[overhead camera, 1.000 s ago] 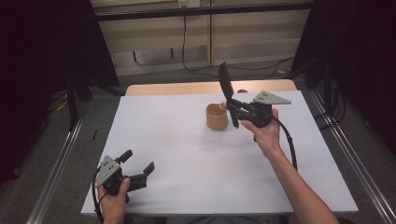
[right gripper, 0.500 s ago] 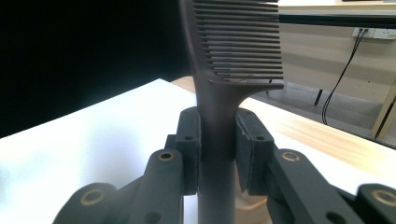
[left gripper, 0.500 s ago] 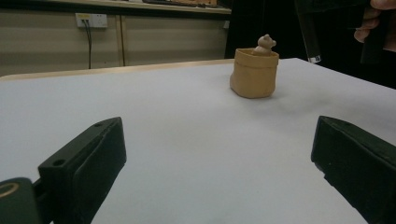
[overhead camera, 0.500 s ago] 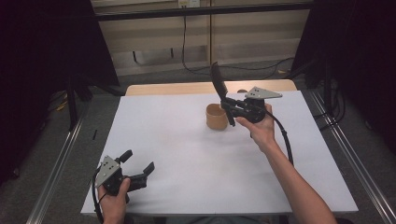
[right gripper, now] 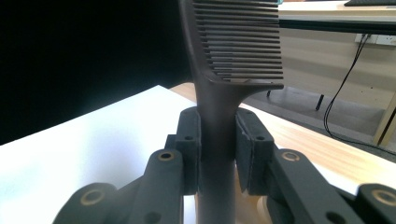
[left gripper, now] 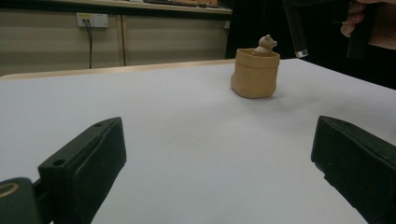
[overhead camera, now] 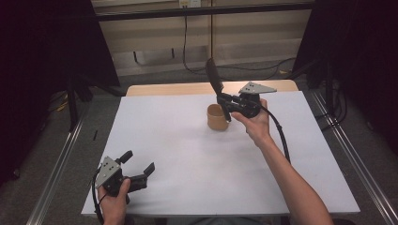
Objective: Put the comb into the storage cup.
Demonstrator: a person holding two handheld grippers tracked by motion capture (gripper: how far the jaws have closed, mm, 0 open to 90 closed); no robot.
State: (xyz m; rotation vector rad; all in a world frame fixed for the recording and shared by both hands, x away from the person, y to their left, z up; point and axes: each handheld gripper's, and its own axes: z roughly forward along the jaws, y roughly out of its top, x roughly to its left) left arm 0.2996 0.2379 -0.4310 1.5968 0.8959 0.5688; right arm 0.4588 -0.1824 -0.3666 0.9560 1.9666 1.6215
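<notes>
With the right gripper [overhead camera: 224, 102] fingers clamped on the black comb [right gripper: 224, 79] handle just above the tan pouch [overhead camera: 217, 117] holding a small bear figure [left gripper: 266, 44], lower the handle straight into its mouth, left gripper [overhead camera: 140, 168] fingers staying apart on the white surface [overhead camera: 187, 154].

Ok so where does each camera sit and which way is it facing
High view: fixed above the person's side, looking forward and down on the white table; both forearms, left hand-held gripper and right hand-held gripper show.
Left gripper view: low over the table, looking across it at the tan pot between its open jaws.
Right gripper view: looking along jaws shut on the black comb, toward the wall.
Shared: pot and comb appear in the high and left gripper views.
</notes>
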